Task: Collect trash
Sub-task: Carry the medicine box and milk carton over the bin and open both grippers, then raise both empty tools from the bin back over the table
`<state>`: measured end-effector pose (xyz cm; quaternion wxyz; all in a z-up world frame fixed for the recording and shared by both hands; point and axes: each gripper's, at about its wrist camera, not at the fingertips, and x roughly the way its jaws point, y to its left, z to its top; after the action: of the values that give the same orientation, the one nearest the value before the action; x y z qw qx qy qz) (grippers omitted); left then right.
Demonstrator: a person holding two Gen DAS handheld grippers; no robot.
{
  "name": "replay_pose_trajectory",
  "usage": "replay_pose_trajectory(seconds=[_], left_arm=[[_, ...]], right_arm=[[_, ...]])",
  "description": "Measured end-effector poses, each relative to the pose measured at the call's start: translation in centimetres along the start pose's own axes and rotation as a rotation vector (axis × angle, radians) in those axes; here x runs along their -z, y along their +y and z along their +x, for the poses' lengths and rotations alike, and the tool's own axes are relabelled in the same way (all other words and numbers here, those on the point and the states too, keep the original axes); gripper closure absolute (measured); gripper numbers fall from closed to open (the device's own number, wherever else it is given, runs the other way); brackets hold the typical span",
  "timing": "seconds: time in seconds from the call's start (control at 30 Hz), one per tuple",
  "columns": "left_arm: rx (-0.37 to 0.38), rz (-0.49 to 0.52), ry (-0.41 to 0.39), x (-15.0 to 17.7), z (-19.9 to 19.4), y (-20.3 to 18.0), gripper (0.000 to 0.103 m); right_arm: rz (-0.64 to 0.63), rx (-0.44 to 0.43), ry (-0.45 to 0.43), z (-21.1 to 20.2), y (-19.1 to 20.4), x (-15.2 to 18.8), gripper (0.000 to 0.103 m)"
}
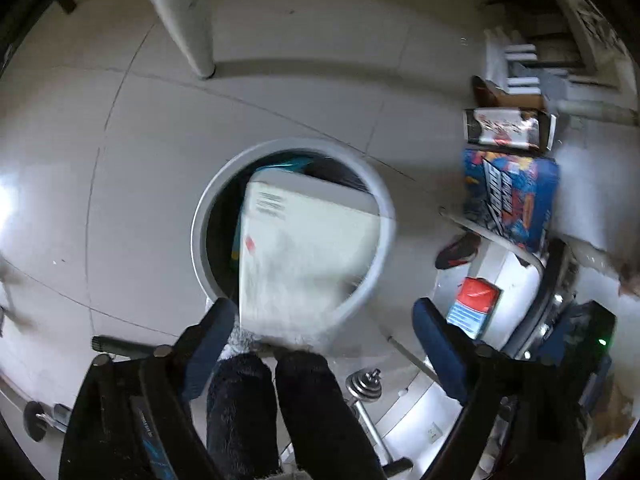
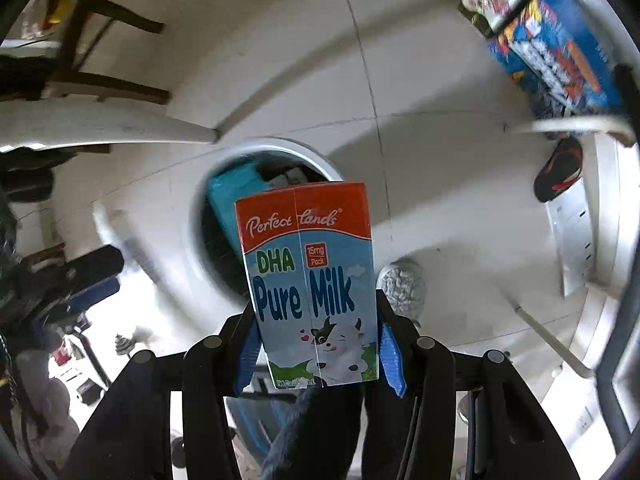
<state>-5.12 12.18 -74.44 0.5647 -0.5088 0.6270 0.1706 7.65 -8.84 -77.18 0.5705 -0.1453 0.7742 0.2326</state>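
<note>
A round white trash bin (image 1: 382, 200) stands on the tiled floor below my left gripper (image 1: 326, 320). A white carton (image 1: 304, 240), blurred, hangs loose between the wide-open fingers, partly over the bin's mouth; a teal item (image 1: 288, 162) lies inside. My right gripper (image 2: 316, 344) is shut on a blue and red "Pure Milk" carton (image 2: 312, 280), held upright above the same bin (image 2: 312, 156), where a teal box (image 2: 232, 200) shows. The left gripper's blue finger (image 2: 96, 292) appears at the left of the right wrist view.
A white table leg (image 1: 188, 16) stands beyond the bin. Colourful boxes (image 1: 512, 192) and a red-black shoe (image 1: 458, 250) lie at the right. A crumpled grey ball (image 2: 402, 286) sits beside the bin. Dumbbells (image 1: 362, 384) lie near my feet. A dark chair (image 2: 100, 40) stands far left.
</note>
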Motion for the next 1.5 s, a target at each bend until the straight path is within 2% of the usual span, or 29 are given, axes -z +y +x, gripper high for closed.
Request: replay_pose_trajectory(seconds=[0.07, 0.13, 0.2, 0.23, 0.27, 0.37, 0.53, 0.63, 0.9, 1.07, 1.5], left_arm=[[-0.030, -0.017, -0.007, 0.1, 0.9, 1.4, 0.011], [-0.073, -0.020, -0.054, 0.6, 0.6, 2.1, 0.011], [-0.161, 0.006, -0.109, 1.3, -0.1, 2.3, 0.011], [-0.199, 0.019, -0.127, 1.7, -0.3, 2.5, 0.011], [-0.239, 0.033, -0.148, 2.1, -0.7, 2.6, 0.011], [-0.311, 0.060, -0.176, 3.4, -2.1, 2.4, 0.011], [-0.373, 0.118, -0.221, 5.9, -5.1, 0.5, 0.011], [-0.371, 0.139, -0.240, 7.5, -7.3, -0.6, 0.011], [-0.368, 0.191, -0.276, 12.1, -13.5, -3.8, 0.011], [-0.355, 0.210, -0.292, 14.5, -16.9, -5.4, 0.011], [-0.344, 0.249, -0.367, 21.1, -29.7, -8.7, 0.011]], right_arm=[[0.017, -0.050, 0.034, 3.0, -0.2, -0.7, 0.049], [0.003, -0.106, 0.058, 5.1, 0.0, -1.0, 0.048], [-0.021, -0.130, 0.054, 5.6, 0.8, -0.7, 0.024], [-0.030, -0.129, 0.046, 5.5, 1.0, -0.5, 0.001], [-0.038, -0.122, 0.034, 5.2, 1.3, -0.2, 0.000], [-0.079, -0.048, 0.005, 4.0, 2.0, 0.7, 0.000], [-0.149, 0.135, -0.080, -0.3, 3.3, 2.1, 0.000], [-0.164, 0.192, -0.117, -3.1, 3.5, 3.3, 0.000], [-0.191, 0.210, -0.179, -12.4, 5.1, 7.1, 0.000], [-0.185, 0.195, -0.194, -18.3, 5.9, 9.8, 0.000], [-0.177, 0.132, -0.244, -33.2, 9.5, 16.5, 0.000]])
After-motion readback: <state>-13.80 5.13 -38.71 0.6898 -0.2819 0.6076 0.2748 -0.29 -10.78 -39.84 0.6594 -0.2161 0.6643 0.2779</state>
